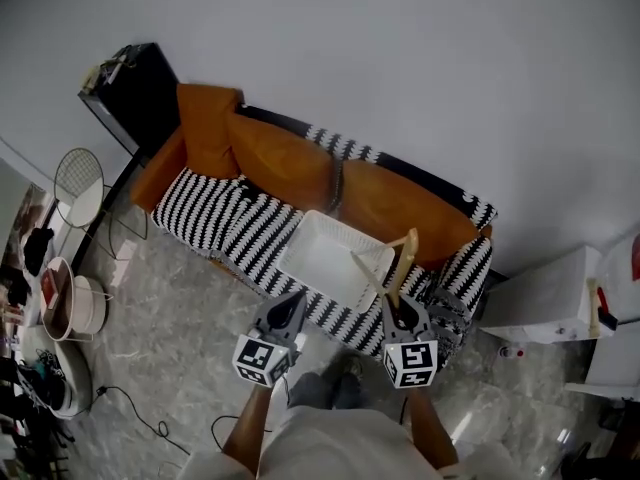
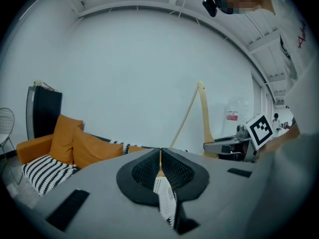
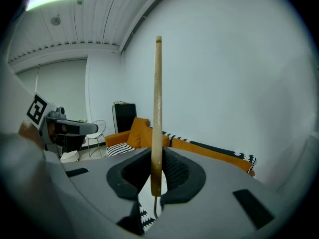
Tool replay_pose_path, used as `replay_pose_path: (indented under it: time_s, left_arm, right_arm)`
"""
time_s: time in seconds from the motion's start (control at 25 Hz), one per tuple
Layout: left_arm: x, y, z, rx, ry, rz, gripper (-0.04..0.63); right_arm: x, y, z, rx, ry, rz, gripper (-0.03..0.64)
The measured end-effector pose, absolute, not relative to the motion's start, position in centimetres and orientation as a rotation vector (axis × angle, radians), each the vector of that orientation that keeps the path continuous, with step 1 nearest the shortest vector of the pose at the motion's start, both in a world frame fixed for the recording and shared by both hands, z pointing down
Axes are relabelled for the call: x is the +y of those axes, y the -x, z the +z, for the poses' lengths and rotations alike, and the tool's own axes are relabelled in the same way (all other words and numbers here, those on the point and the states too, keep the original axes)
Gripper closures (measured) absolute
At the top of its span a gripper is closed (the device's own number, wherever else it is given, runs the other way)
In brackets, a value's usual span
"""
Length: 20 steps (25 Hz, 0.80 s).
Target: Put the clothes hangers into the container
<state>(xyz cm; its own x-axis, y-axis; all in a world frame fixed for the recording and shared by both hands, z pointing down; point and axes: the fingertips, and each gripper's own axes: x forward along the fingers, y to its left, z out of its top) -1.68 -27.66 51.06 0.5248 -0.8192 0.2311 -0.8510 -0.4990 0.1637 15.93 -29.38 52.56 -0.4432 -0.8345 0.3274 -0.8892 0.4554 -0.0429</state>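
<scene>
Wooden hanger (image 3: 158,108) is clamped in the right gripper (image 3: 155,176), jaws narrow on its bar; its long axis points straight out from the jaws. The white container (image 1: 325,260) sits on the striped sofa (image 1: 215,213), just ahead and left; the right gripper is nearer. Left gripper (image 2: 160,159): jaws together, nothing between. Hanger is pale and smooth, with a thin metal stem below.

Your head camera looks steeply down on the sofa (image 1: 290,163) from high above. Cameras on your left gripper (image 1: 295,306) and right gripper (image 1: 400,313) sit just behind their jaws, facing the wall (image 1: 400,68); all share the sofa.
</scene>
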Motion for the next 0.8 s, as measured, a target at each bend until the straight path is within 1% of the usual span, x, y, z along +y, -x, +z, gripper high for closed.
replay_pose_path:
  time_s: [0.32,0.8]
  left_arm:
    - [-28.4,4.0,53.7,-1.340,-2.450,0.233,0.560]
    - [-27.7,6.4,58.9,-1.297,-2.344,0.224,0.560]
  right_arm:
    - [-29.8,-14.0,54.8,-2.386,-1.450,0.357,0.545]
    - [-26.6,-12.8,62.3,-2.230,-1.391,0.529,0.545]
